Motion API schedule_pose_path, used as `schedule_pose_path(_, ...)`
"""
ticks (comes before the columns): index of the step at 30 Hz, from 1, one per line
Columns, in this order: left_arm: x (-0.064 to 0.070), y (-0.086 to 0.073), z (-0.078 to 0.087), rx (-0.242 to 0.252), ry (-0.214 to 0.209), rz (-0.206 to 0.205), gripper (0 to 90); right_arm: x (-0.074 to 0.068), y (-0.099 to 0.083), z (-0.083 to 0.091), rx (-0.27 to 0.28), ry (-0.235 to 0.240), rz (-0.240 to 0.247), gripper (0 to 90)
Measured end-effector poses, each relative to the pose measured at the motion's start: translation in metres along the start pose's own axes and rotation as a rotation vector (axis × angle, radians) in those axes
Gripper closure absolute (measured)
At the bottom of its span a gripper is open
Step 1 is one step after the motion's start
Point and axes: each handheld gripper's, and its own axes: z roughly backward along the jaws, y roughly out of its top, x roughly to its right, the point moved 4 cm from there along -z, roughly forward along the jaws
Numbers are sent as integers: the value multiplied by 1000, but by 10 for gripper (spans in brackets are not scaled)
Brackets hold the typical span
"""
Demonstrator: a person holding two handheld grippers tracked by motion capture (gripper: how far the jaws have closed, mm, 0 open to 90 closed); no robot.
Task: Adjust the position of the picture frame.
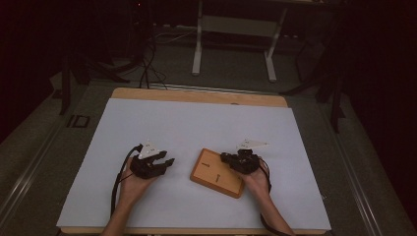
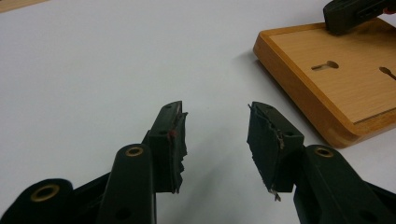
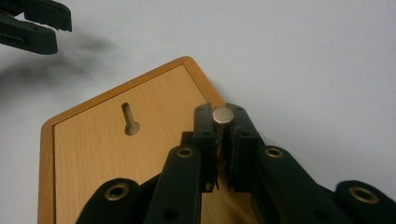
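Observation:
A flat wooden board with a raised rim and two keyhole slots lies on the white table cover, between my hands. In the right gripper view my right gripper is shut on a small brass-coloured peg, held upright over the board near one slot. In the high view this gripper hovers at the board's right edge. My left gripper stands open with nothing between its jaws, just left of the board; in the high view it rests low over the cover.
The white cover spreads over the wooden table with bare room ahead and to both sides. Beyond the table stand a white frame, dark stands and floor cables.

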Motion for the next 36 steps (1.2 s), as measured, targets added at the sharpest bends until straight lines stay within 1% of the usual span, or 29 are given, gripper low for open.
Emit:
schedule_pose_path(3,1,1,0,7,-14,9,557,-1,3,-1,-4,5,6,844)
schedule_pose_path(6,4,2,-1,5,-29,4,560,-4,6,-2,-3,11,14,844)
schedule_pose_path(7,5,2,-1,2,-32,0,568,-5,8,-3,-4,7,25,843)
schedule_pose_path(9,7,2,-2,4,-57,7,584,-7,11,-4,-8,-3,40,843)
schedule_pose_path(14,11,3,-3,-1,-83,-1,633,-11,16,-6,-8,11,49,844)
schedule_pose_path(16,12,4,-3,-1,-93,-2,661,-12,18,-7,-11,14,56,844)
schedule_pose_path(20,13,5,-1,9,-115,2,766,-15,23,-8,-10,18,68,844)
schedule_pose_path(22,13,6,0,15,-118,3,823,-17,26,-9,-5,17,64,844)
schedule_pose_path(25,14,7,2,16,-129,-7,876,-19,31,-10,-6,17,76,844)
schedule_pose_path(29,17,8,1,17,-148,-21,891,-24,36,-13,-9,21,92,844)
schedule_pose_path(34,20,8,1,12,-155,-33,891,-30,40,-20,-21,29,119,844)
schedule_pose_path(36,21,7,0,6,-157,-35,892,-31,41,-23,-25,30,120,844)
